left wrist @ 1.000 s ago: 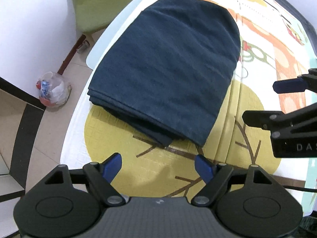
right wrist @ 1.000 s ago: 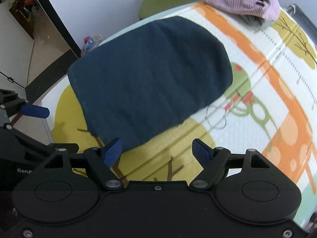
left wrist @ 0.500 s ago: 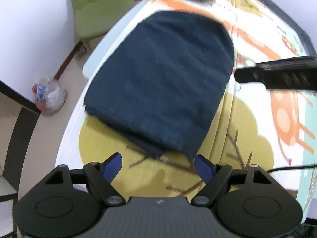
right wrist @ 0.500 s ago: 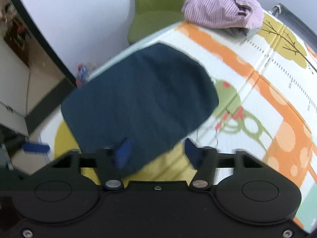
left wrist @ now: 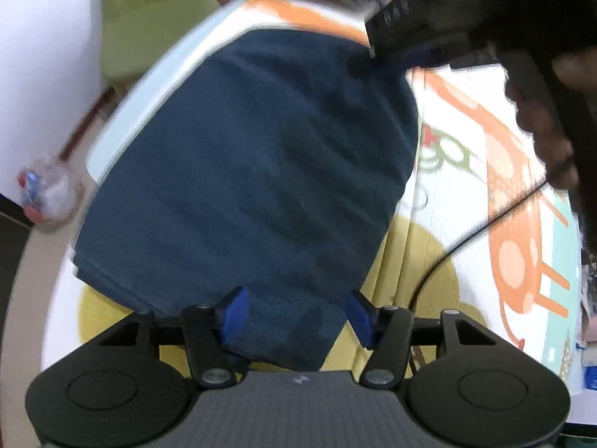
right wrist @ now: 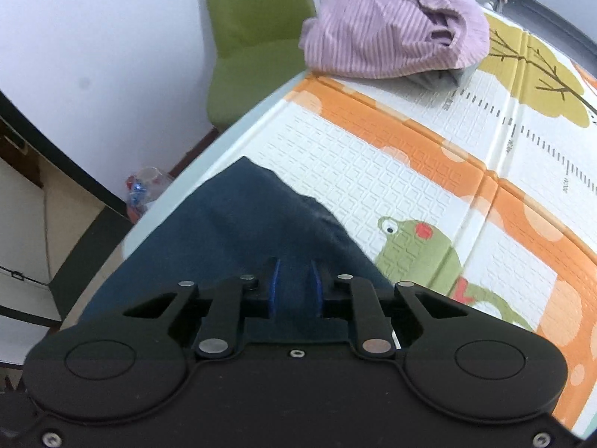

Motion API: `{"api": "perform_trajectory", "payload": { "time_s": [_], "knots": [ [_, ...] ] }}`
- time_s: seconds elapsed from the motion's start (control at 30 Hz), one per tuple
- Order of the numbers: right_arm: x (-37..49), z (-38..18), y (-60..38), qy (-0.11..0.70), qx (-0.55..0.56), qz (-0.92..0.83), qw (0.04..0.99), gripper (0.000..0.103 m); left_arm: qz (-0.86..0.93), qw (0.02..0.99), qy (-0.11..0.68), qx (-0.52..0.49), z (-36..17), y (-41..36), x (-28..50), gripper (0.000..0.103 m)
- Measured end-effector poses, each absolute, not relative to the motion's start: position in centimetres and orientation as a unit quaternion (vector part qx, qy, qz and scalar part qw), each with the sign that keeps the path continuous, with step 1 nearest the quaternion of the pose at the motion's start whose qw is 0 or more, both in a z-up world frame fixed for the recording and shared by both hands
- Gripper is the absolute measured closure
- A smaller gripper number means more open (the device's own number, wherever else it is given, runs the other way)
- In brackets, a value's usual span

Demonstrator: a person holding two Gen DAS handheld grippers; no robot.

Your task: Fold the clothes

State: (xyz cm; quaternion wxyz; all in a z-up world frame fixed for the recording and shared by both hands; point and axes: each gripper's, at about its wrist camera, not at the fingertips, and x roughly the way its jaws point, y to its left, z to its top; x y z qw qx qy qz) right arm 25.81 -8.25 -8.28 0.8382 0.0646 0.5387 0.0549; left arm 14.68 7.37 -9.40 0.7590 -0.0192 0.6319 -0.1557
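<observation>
With the folded navy garment [left wrist: 253, 171] lying by the play mat's [right wrist: 373, 171] corner, my left gripper [left wrist: 296, 315] and right gripper [right wrist: 294, 291] are closing on its near and far edges, so next I'd pinch firmly and lift together.

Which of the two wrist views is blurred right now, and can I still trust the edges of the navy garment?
Left wrist view: motion-smeared; navy garment edges and the right gripper at its far end look soft. Right wrist view: sharp, with fisheye bending at the rim; cloth sits between the closing fingers, and the striped purple garment is crisp.
</observation>
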Motion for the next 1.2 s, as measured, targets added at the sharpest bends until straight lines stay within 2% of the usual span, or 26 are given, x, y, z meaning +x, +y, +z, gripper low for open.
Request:
{"api": "perform_trajectory", "payload": {
  "time_s": [0.03, 0.23, 0.67, 0.83, 0.97, 1.2],
  "knots": [
    [26.4, -9.0, -8.2, 0.545, 0.065, 0.051, 0.835, 0.090, -0.158, 0.759, 0.632, -0.021, -9.7, 7.5, 14.6, 0.044],
    [28.8, -11.4, -8.2, 0.560, 0.065, 0.035, 0.825, 0.093, -0.170, 0.765, 0.621, -0.038, -10.2, 8.4, 13.8, 0.043],
    [31.6, -12.3, -8.8, 0.551, 0.050, -0.027, 0.833, 0.094, -0.177, 0.763, 0.620, -0.046, -9.3, 8.6, 13.2, 0.043],
    [30.3, -9.5, -10.7, 0.522, 0.102, -0.010, 0.847, 0.094, -0.168, 0.791, 0.588, -0.029, -6.6, 9.5, 13.1, 0.040],
    [28.0, -7.7, -11.2, 0.524, 0.096, 0.002, 0.846, 0.093, -0.144, 0.813, 0.564, -0.028, -5.2, 10.8, 14.2, 0.036],
    [24.6, -9.8, -11.9, 0.567, 0.116, 0.002, 0.815, 0.093, -0.106, 0.811, 0.574, -0.040, -6.9, 12.4, 16.9, 0.039]
  ]
}}
